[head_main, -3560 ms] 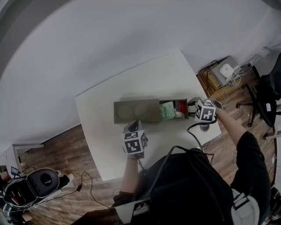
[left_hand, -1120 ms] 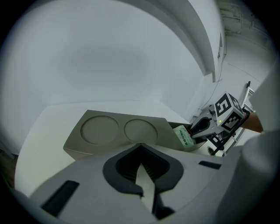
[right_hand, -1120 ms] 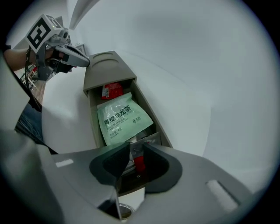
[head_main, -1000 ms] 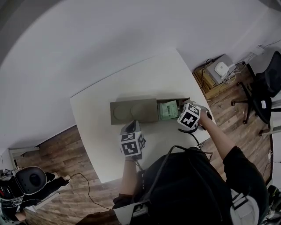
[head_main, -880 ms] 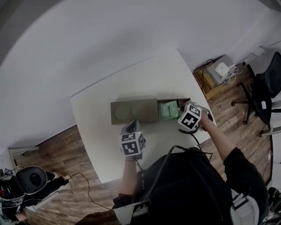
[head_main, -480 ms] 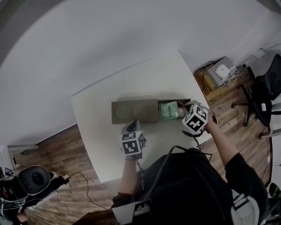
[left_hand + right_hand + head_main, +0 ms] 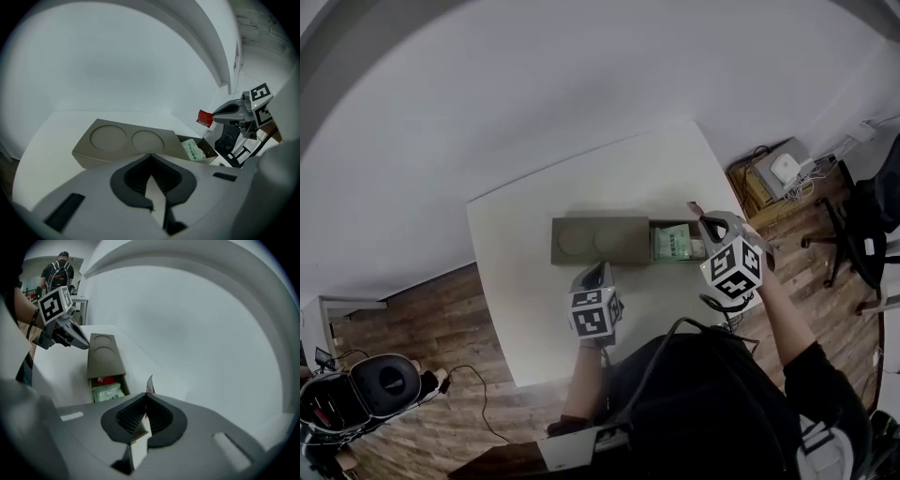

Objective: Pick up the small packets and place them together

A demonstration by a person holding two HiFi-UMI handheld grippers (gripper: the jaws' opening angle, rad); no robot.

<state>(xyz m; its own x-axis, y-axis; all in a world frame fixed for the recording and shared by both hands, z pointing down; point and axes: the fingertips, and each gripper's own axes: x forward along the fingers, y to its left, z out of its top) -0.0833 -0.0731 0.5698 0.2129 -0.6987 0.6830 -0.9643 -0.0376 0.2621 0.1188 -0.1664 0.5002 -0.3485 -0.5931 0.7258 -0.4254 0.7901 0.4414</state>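
Note:
A grey box lies on the white table, its right compartment open. Inside it are a green packet and, in the right gripper view, a red packet next to the green packet. My right gripper hangs above the open end, shut on a small red packet, whose edge pokes out past the jaws. The left gripper view shows that held packet in the air. My left gripper hovers just in front of the box, shut and holding nothing.
An office chair and a low wooden shelf with a white device stand right of the table on the wood floor. A black cable hangs by the table's right front edge. A person stands far off.
My right gripper has risen out of the box's open compartment with the small red packet between its jaws. The left gripper has stayed in place.

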